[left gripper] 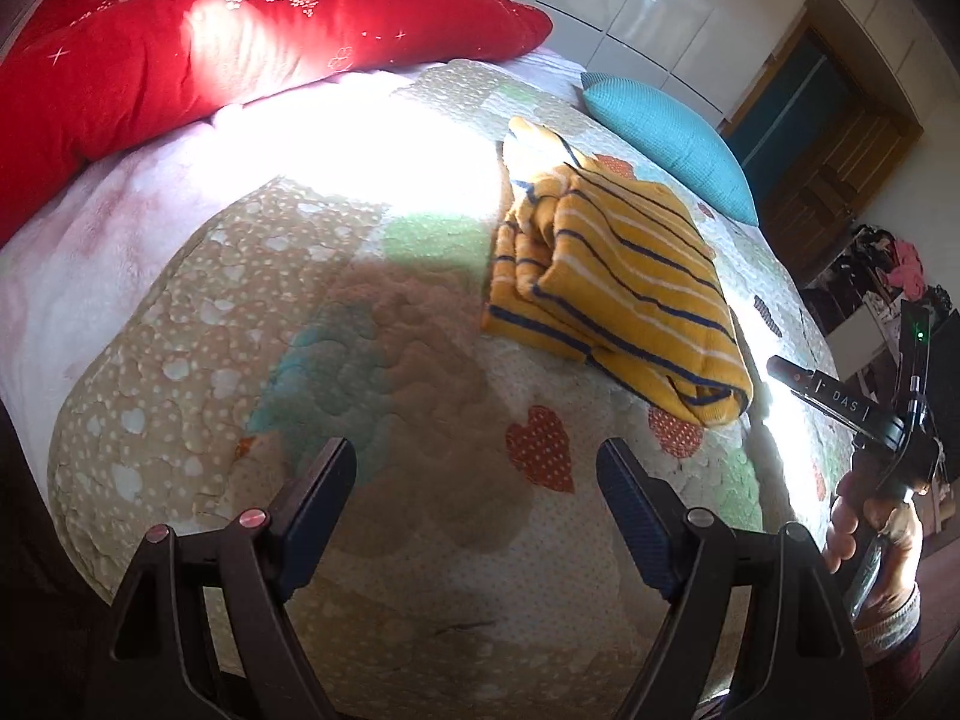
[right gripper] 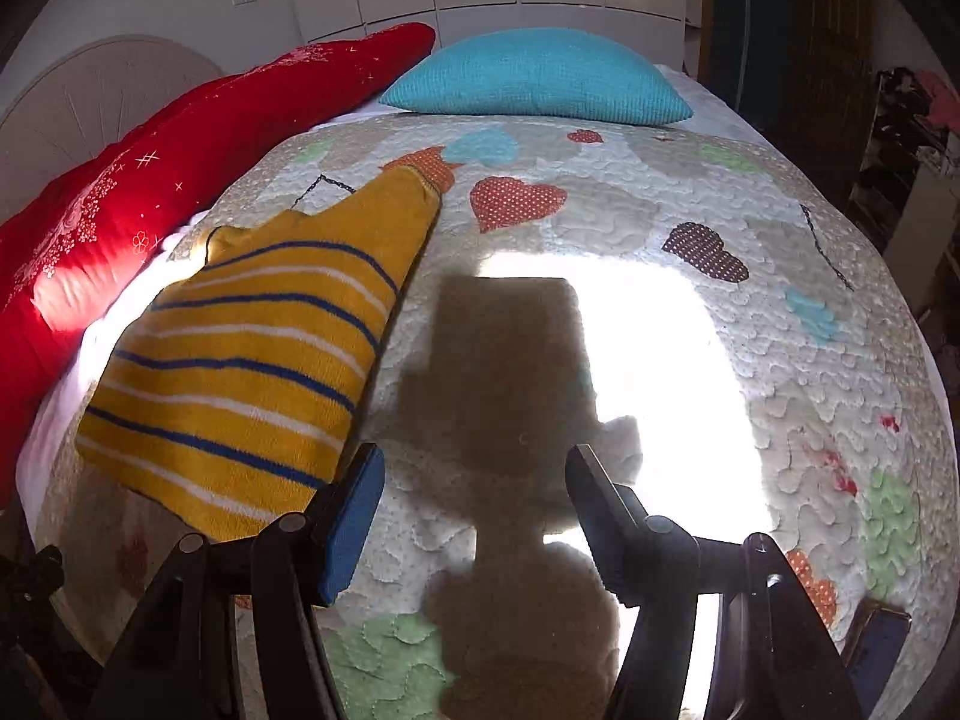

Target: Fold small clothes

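While both my jaws stand wide and empty above the quilt (left gripper: 180, 360), the folded yellow striped garment (left gripper: 618, 294) lies on the bed between them, toward the red pillow (right gripper: 120, 210) edge, touching neither left gripper (left gripper: 474, 480) nor right gripper (right gripper: 474, 498).

Folded garment (right gripper: 252, 360) lay on the bed quilt (right gripper: 600, 210); small pillow (right gripper: 540, 78) behind garment, long pillow (right gripper: 150, 180) left of it; both claws off it.
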